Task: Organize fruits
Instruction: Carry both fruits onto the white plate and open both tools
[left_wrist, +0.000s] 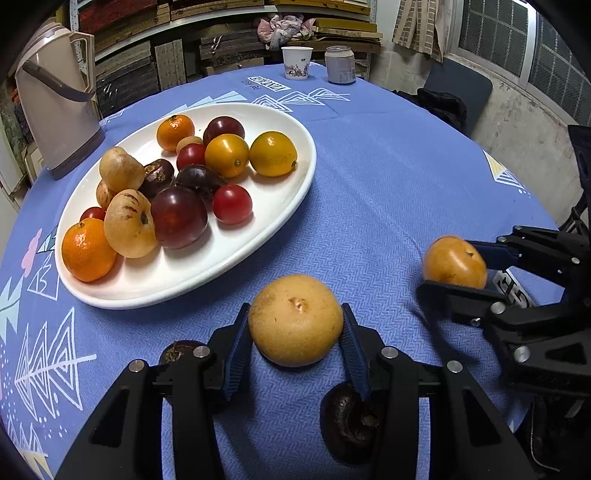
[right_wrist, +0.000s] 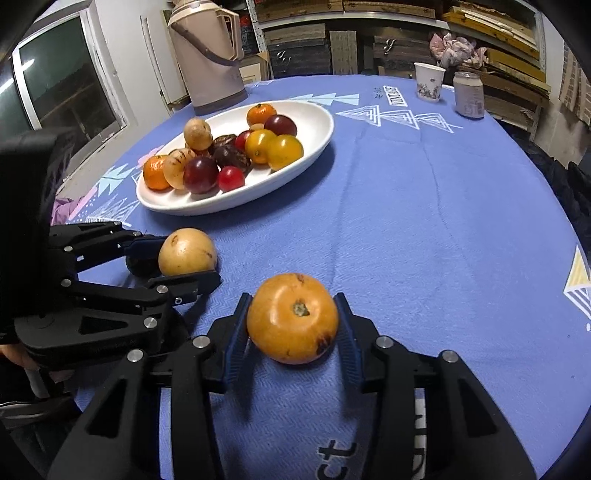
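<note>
Mostly done, with many fruits piled on the white plate (left_wrist: 288, 206); left tongs (left_wrist: 295, 332) gripped a pale yellow fruit (left_wrist: 295, 319), right tongs (right_wrist: 291, 325) an orange fruit (right_wrist: 291, 317), two dark fruits (left_wrist: 349, 421) left on the counter (left_wrist: 388, 184).

Black gripper (left_wrist: 295, 332), blue pads (left_wrist: 236, 354), silver screws.

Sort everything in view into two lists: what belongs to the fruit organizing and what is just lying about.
Part of the job:
- left tool, gripping the pale yellow fruit
- right tool, gripping the orange fruit
- white plate of mixed fruit
- two dark fruits on the cloth

Lying about:
- thermos jug
- paper cup
- can
</note>
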